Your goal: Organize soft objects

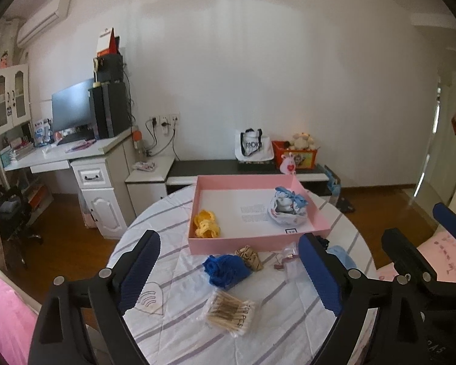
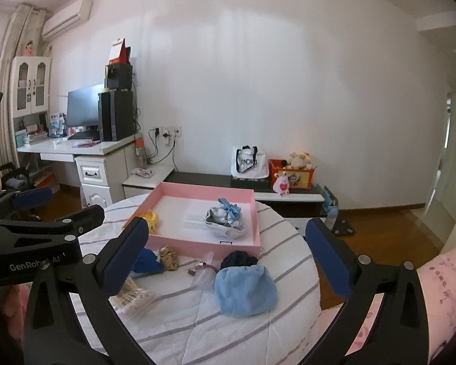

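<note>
Striped worktop (image 1: 179, 328) crowded: both grippers' fingers (image 1: 139, 270) spread, empty. Risk: snagging the plastic pouch (image 2: 204, 275) when grasping the light-blue cloth (image 2: 246, 290) touching it.

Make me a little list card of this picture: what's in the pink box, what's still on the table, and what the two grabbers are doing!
surface: round table with striped cloth
in pink tray: yellow fabric piece, white bundle with blue bow
on table: dark blue fabric piece, tan scrunchie, light blue pouch, dark scrunchie, cotton swab pack, small clear bag
left gripper: open, holding nothing
right gripper: open, holding nothing
</note>
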The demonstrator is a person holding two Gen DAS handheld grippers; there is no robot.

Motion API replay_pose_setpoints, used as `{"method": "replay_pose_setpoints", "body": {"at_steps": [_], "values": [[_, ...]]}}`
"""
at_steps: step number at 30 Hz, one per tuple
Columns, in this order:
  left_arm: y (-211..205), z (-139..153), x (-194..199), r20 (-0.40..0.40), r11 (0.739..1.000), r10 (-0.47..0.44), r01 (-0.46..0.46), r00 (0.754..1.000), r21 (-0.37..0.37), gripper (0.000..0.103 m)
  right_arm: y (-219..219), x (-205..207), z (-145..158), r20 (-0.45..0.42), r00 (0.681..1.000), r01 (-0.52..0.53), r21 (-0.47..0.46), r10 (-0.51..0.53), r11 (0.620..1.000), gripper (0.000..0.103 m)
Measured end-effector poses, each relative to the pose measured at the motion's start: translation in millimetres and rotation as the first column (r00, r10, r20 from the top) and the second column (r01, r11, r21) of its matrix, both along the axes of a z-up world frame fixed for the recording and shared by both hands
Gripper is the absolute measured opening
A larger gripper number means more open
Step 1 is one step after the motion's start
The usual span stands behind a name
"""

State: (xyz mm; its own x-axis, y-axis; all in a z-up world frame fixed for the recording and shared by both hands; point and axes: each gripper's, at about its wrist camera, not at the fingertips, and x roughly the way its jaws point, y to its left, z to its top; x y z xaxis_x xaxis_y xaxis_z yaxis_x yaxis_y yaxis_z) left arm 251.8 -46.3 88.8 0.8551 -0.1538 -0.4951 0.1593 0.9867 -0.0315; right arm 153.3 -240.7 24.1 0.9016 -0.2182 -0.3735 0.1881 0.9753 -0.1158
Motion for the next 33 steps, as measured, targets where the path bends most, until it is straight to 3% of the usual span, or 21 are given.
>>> {"method": "replay_pose_setpoints", "body": {"at_steps": [18,33], "values": [[11,22,-113,0.200,0.999,0.034,-0.031,0.979,-0.019,0.103,31,-85,37,0.153,0.988,-0.011,-0.060,0.020,0.998,0.103],[9,9,-148,0.303,0.998,0.056,-0.050,0.951,-0.030,0.103,43,-128,54,0.261,0.964,-0.024,-0.106,0.051,0.994,0.103]]}}
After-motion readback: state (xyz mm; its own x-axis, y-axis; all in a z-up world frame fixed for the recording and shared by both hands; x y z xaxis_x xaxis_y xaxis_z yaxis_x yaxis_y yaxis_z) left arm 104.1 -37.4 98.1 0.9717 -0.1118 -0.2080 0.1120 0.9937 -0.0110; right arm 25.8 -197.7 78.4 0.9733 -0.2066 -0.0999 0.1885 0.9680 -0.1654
